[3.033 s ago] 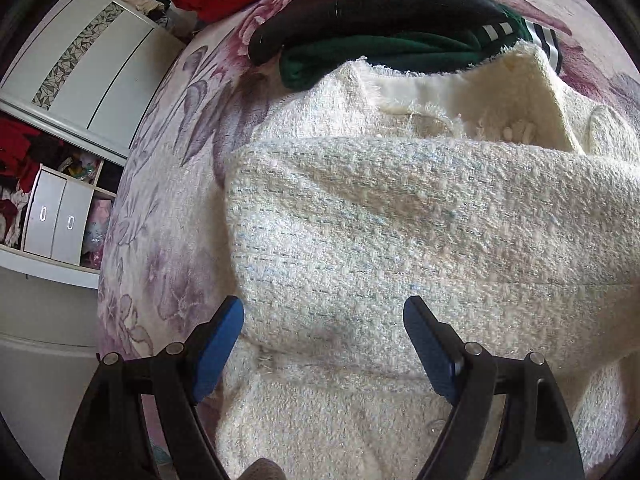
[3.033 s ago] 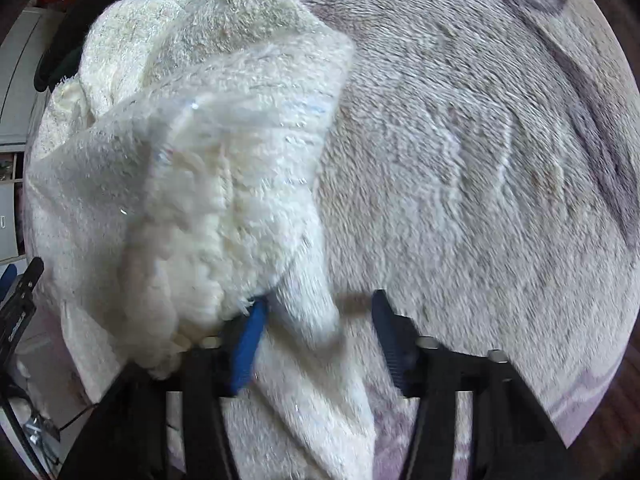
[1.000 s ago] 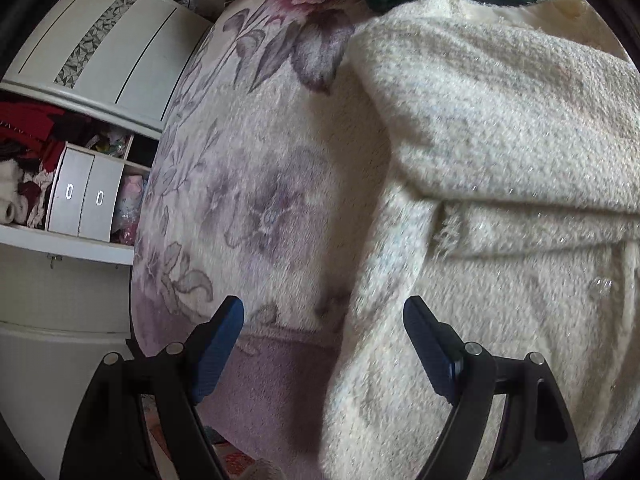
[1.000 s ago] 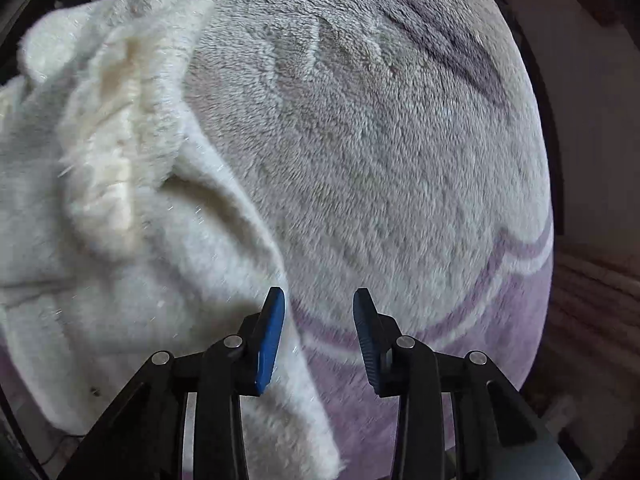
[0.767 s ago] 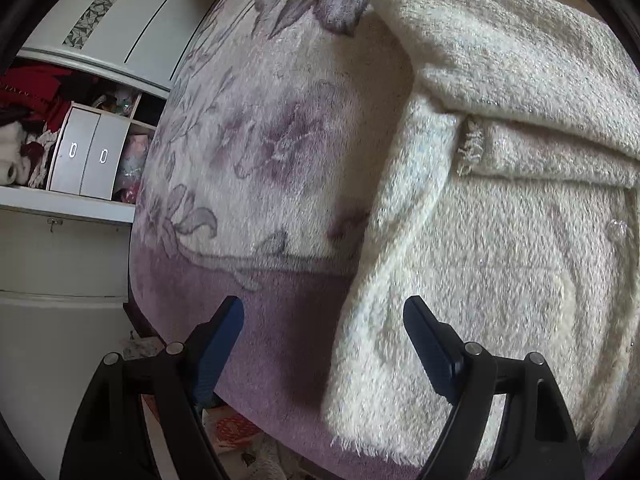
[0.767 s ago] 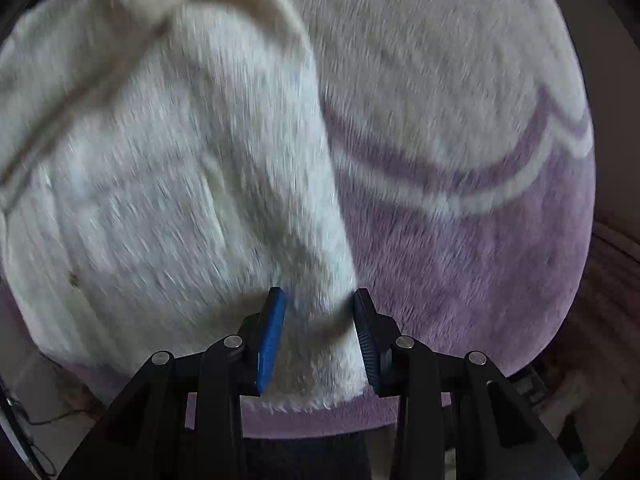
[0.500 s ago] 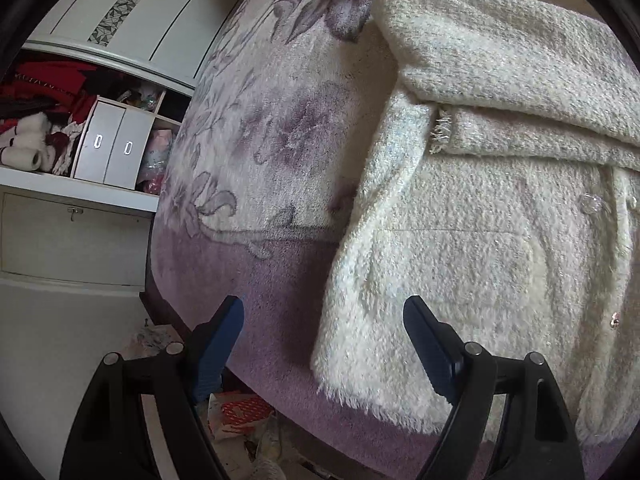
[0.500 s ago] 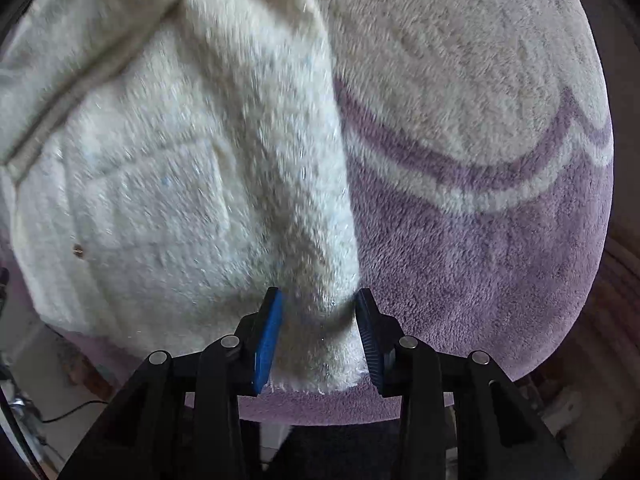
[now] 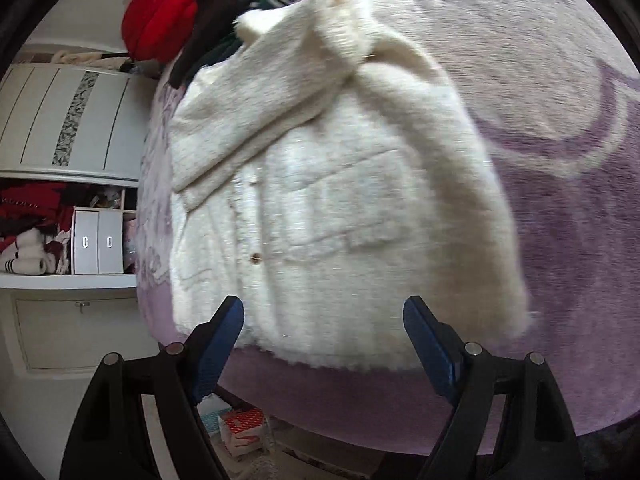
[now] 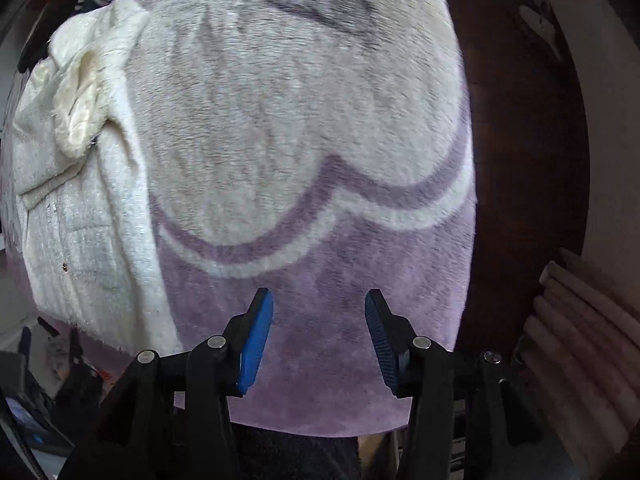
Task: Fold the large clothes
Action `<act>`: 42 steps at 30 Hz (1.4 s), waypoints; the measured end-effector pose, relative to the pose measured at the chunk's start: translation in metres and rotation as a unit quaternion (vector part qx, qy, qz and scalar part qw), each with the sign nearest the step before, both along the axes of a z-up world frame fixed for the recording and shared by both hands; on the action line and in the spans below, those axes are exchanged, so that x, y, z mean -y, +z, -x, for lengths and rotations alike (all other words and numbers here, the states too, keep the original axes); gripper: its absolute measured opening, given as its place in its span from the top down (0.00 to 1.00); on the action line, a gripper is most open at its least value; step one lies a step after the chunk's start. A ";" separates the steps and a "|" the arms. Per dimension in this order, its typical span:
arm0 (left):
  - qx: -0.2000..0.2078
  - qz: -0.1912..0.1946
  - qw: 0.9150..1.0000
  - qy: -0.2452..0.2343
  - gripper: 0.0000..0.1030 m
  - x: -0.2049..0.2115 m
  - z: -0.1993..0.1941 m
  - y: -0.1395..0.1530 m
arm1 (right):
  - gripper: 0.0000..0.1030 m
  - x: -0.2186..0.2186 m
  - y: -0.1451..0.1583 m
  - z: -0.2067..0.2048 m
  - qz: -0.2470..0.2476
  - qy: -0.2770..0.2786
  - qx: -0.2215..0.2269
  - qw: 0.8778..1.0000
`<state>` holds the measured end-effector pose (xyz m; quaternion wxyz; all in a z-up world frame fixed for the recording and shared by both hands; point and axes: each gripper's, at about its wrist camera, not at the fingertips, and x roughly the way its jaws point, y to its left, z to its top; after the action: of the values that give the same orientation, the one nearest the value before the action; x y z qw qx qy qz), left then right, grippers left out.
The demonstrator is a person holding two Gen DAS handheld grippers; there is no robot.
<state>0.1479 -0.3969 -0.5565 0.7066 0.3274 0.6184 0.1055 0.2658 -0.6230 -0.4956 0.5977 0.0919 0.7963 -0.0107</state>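
A cream fuzzy jacket [image 9: 340, 208] lies on the purple floral blanket [image 9: 560, 240] near the bed's front edge, with both sleeves folded across its front. My left gripper [image 9: 323, 344] is open and empty, just above the jacket's hem. The jacket also shows at the left of the right wrist view [image 10: 80, 200]. My right gripper [image 10: 319, 336] is open and empty over bare blanket [image 10: 320, 140], to the right of the jacket's hem corner.
A pile of red, black and green clothes [image 9: 192, 12] lies at the far end of the bed. A white wardrobe with shelves and drawer boxes [image 9: 72, 184] stands to the left. Boxes lie on the floor [image 9: 240, 432] below the bed edge. Dark wood [image 10: 520, 160] borders the bed on the right.
My right gripper let go of the jacket's hem, opened and drew back to the right. My left gripper swung right and now faces the middle of the hem.
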 end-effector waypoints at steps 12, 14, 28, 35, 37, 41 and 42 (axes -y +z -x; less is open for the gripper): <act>-0.008 -0.090 0.994 0.063 0.18 0.026 -0.032 -0.090 | 0.51 0.072 -0.045 0.003 0.016 -0.047 -0.014 0.999; 0.013 -0.112 0.991 0.073 0.18 0.018 -0.038 -0.088 | 0.51 0.077 -0.048 -0.005 0.011 -0.048 -0.011 0.999; 0.089 -0.030 0.994 0.059 0.88 -0.046 -0.055 -0.019 | 0.02 -0.054 -0.067 -0.160 -0.330 -0.015 0.087 0.940; 0.096 0.010 0.993 0.066 0.88 -0.054 -0.054 -0.005 | 0.00 -0.127 -0.145 -0.208 -0.368 -0.049 0.017 0.928; 0.099 0.030 0.992 0.073 0.88 -0.060 -0.053 0.000 | 0.03 -0.125 -0.151 -0.211 -0.362 -0.079 0.025 0.929; 0.101 0.082 0.988 0.089 0.88 -0.082 -0.055 0.013 | 0.72 -0.150 -0.133 -0.209 -0.346 -0.085 0.052 0.933; 0.101 0.096 0.986 0.092 0.88 -0.089 -0.055 0.017 | 0.76 -0.157 -0.123 -0.208 -0.338 -0.085 0.064 0.935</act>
<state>0.2031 -0.3082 -0.5391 0.7808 0.1875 0.5787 0.1427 0.4742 -0.4660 -0.6190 0.5780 0.3563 0.7021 0.2144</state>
